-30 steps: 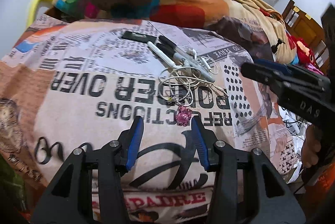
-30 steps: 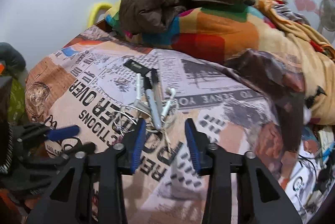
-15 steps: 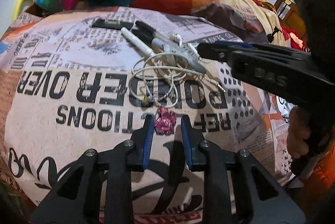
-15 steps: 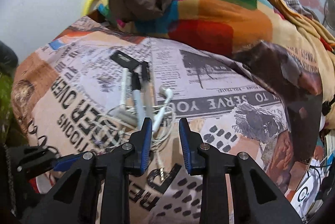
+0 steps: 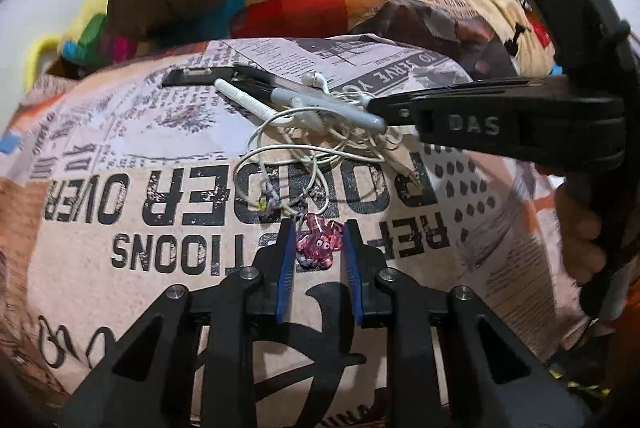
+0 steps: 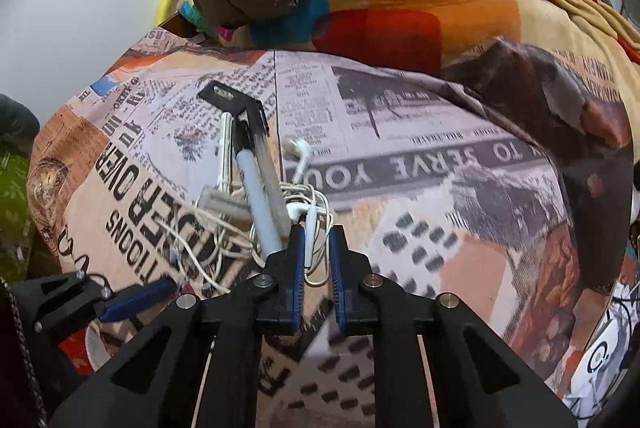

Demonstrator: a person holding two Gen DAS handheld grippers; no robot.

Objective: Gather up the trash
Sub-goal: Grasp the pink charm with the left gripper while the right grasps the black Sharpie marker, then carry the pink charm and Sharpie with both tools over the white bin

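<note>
Left gripper (image 5: 319,228) straddling pink charm (image 5: 320,245), jaws just closing

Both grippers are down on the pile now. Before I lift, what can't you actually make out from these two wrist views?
- Left gripper: whether its pads touch the pink flower charm between them; the side gaps are too fine to tell.
- Right gripper: jaws have just closed around the white earphone cable; the fingers hide how much is caught.
- Gray pen: its near tip, hidden by the right gripper in the left view.
- No trash container shows in either view.
</note>
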